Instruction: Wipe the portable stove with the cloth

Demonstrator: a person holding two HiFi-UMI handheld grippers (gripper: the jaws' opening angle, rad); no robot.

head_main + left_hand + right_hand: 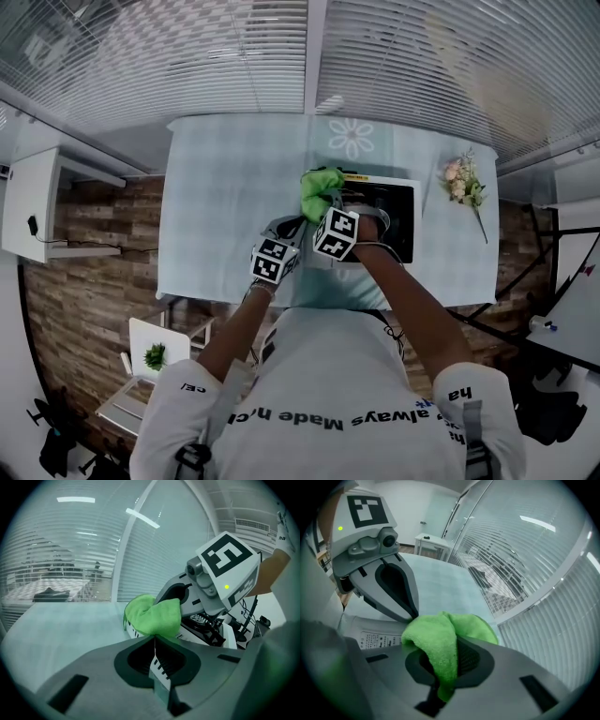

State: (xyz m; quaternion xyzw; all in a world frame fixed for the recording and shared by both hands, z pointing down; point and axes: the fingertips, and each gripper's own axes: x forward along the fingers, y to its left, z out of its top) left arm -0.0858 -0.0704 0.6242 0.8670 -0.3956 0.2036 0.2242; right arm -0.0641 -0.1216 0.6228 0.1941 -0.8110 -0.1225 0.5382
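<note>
Looks to me like the wipe itself is only getting going. The green cloth (433, 639) is bunched up and clamped tight in the right hand-held gripper (451, 644), with a fat fold spilling out past the tips. From the head view that wad sits right at the left rear corner of the portable stove (398, 217), which is on the pale surface (225, 187) a bit right of centre. I can't tell whether the cloth is actually pressing on the stove top or hanging just above it. The left hand-held gripper (154, 639) has its jaws closed together with nothing between them. Its tips point at the cloth from just beside it, so it's basically a spectator right now. Both forearms reach forward from the body and converge at the stove's left side. The right one angles in from the right shoulder, while the left one is tucked closer in, with its gripper a little nearer the person than the right one. My guess for the next move is to get the wad down flat on the white top and drag it across toward the right, keeping the clamp firm so the cloth doesn't slip out. I'd go easy around the black burner in the middle, since the fabric could snag there. The left one could maybe brace the stove body so it doesn't slide.
</note>
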